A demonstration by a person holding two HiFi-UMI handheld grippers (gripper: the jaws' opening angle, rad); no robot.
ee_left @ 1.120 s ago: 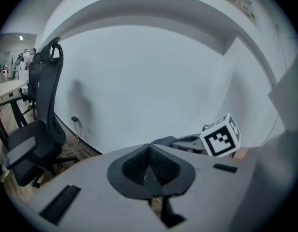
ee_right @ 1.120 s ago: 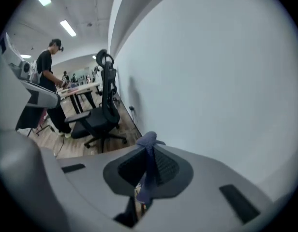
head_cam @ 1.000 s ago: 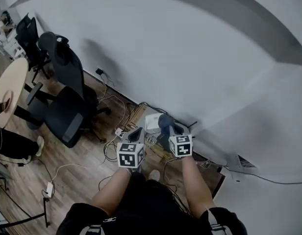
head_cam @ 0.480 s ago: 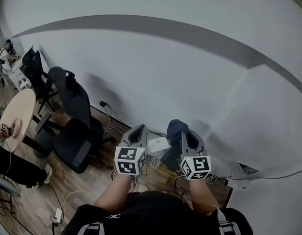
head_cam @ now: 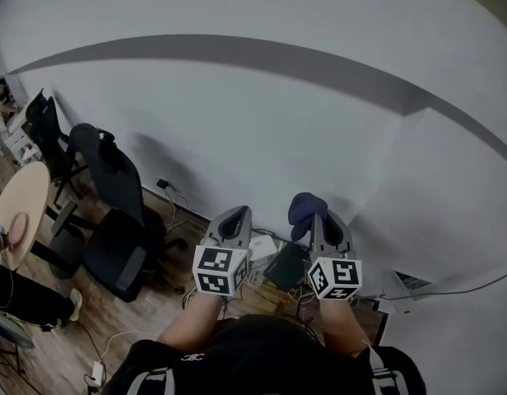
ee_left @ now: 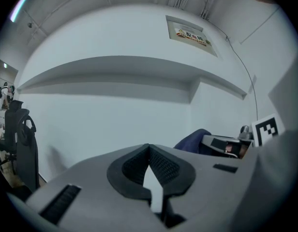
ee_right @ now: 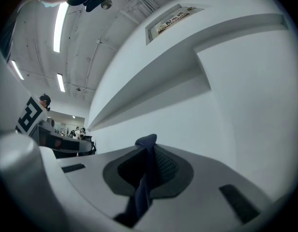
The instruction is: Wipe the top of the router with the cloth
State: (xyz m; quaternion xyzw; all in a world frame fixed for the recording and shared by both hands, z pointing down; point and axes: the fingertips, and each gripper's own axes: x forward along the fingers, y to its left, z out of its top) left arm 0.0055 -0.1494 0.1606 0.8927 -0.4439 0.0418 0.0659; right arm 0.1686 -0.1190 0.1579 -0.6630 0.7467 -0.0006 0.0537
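Head view, right hand-held gripper (head_cam: 320, 217) aimed at wall (head_cam: 270, 130), pinching cloth (head_cam: 304, 206)

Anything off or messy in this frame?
Mostly the floor: loose cables sprawl along the foot of the wall, tangled beside a dark box. The right gripper holds the blue cloth up against bare wall, touching nothing. The left gripper is shut and empty.
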